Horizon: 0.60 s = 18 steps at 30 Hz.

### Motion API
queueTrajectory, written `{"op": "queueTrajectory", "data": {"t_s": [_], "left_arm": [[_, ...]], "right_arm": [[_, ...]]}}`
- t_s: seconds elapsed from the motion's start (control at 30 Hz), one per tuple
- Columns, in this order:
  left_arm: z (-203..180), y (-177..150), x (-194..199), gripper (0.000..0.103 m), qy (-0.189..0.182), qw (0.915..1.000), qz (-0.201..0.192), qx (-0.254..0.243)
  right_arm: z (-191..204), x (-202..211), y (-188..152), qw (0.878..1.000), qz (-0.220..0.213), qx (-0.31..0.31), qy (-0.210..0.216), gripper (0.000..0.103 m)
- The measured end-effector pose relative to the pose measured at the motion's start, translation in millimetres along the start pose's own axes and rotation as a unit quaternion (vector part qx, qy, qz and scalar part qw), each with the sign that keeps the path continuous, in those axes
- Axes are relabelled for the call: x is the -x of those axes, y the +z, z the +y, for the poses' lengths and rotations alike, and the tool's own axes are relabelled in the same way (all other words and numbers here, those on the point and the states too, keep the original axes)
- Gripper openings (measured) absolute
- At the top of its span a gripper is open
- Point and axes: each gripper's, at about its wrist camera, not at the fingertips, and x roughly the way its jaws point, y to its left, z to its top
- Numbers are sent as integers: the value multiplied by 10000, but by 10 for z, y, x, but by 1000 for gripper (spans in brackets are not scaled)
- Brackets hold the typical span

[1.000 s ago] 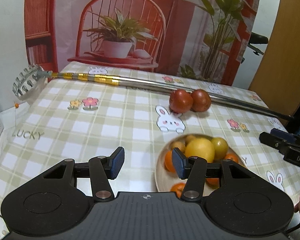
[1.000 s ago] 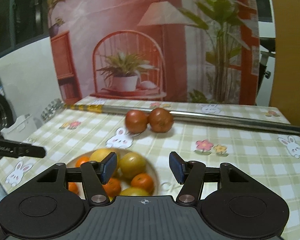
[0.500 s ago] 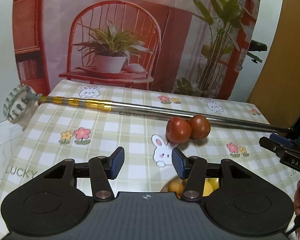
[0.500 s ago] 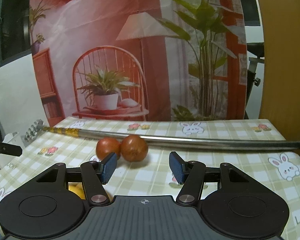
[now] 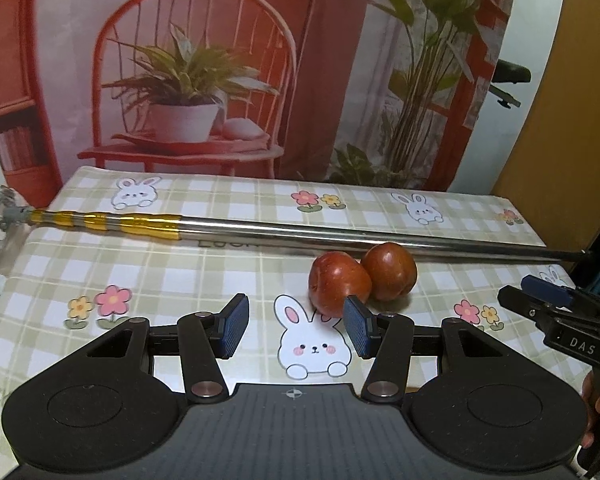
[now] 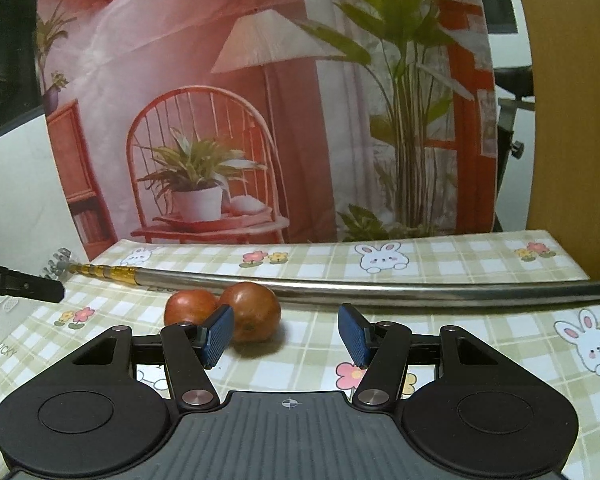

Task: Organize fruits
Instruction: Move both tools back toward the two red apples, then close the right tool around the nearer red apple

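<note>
Two round red fruits (image 5: 360, 278) touching, resting on checked bunny-print surface (image 5: 180, 272) near long steel pole (image 5: 340, 236); just beyond left hand-held gripper (image 5: 296, 328) and right hand-held gripper (image 6: 286, 334), both parted, empty.

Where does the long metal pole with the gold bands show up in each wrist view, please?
Left wrist view: the metal pole crosses the tablecloth from left edge to right, just behind the two red fruits.
Right wrist view: the pole runs from left to the right edge, again behind the fruits.
Shared landmark: the gold-banded end.
</note>
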Motion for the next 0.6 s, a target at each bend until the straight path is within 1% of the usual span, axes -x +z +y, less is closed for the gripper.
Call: {"op": "queueTrajectory", "data": {"t_s": [0.17,0.33,0.43,0.6], "left_arm": [[35,38,-235,55,-40,9999,104,24],[121,69,-415,55,-70,9996,167,206],[161,58,-479,55,-79,9994,203,272],[217,36,-583,55,-127,9987,293,387]], "right_arm": [[-67,-210,-20,9998,164,-69,17,54],[-91,-472,1,9996,280,-13,59,54],[-96,-678,24,9992,355,-23,179,54],[-42,-1093,74,9968,652,-187,427,52]]}}
